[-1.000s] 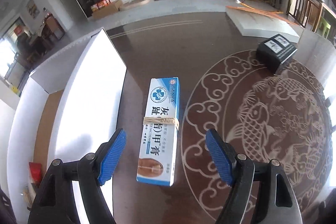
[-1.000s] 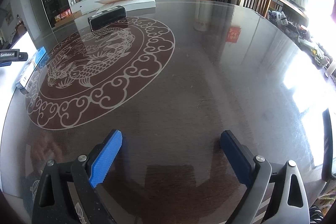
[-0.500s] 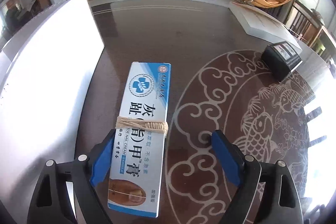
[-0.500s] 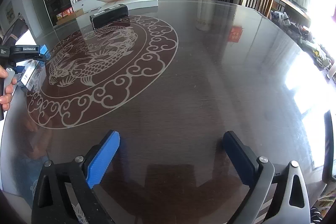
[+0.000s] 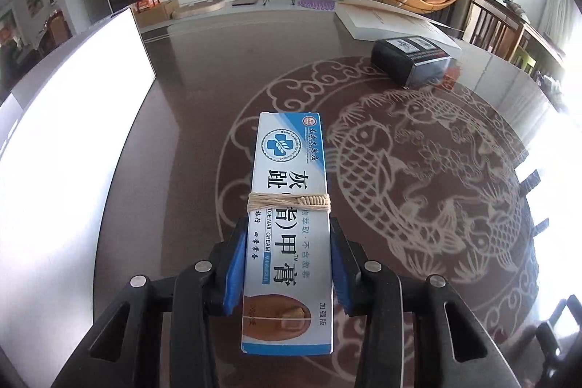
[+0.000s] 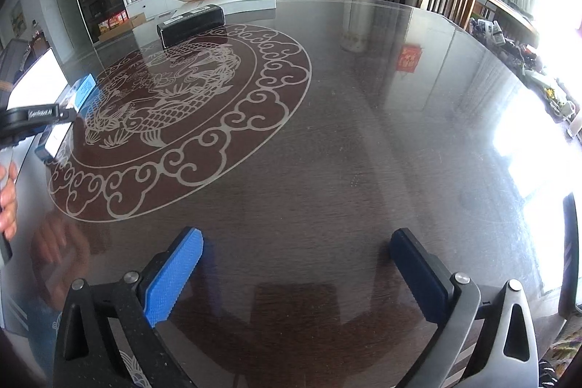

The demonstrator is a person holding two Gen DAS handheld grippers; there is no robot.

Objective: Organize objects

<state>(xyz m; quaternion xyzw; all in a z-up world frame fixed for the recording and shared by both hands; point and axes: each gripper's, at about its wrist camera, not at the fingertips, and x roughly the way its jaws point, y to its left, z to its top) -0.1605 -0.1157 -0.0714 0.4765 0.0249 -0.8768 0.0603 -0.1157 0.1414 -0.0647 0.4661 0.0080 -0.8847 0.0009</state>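
Between the blue pads of the left claw (image 5: 287, 273) sits the long white-and-blue cardboard toe-nail-cream box bound with a tan rubber band (image 5: 289, 217). The jaws have just been closing, and both pads now lie against the box's long sides, clamped on its near half. Most of the box reaches forward past the pads over the dark glossy tabletop with a pale fish-and-cloud pattern (image 5: 418, 177). Far ahead and to the right lies a black rectangular box with a printed label (image 5: 413, 62); to the left stands a bright white panel (image 5: 72, 148). Because the grip is behind the rubber band, the front end may dip when raised, so I would lift slowly, keep the box level, and hold the squeeze firm without crushing the thin card.

Off to the far left of the right claw (image 6: 296, 273), the same box (image 6: 83, 89) shows beside the other claw's black body, with a person's fingers (image 6: 8, 202) at the edge. The right claw stands wide apart with nothing between its pads, over bare tabletop. It is best kept clear there, ready to take or steady the box if needed.
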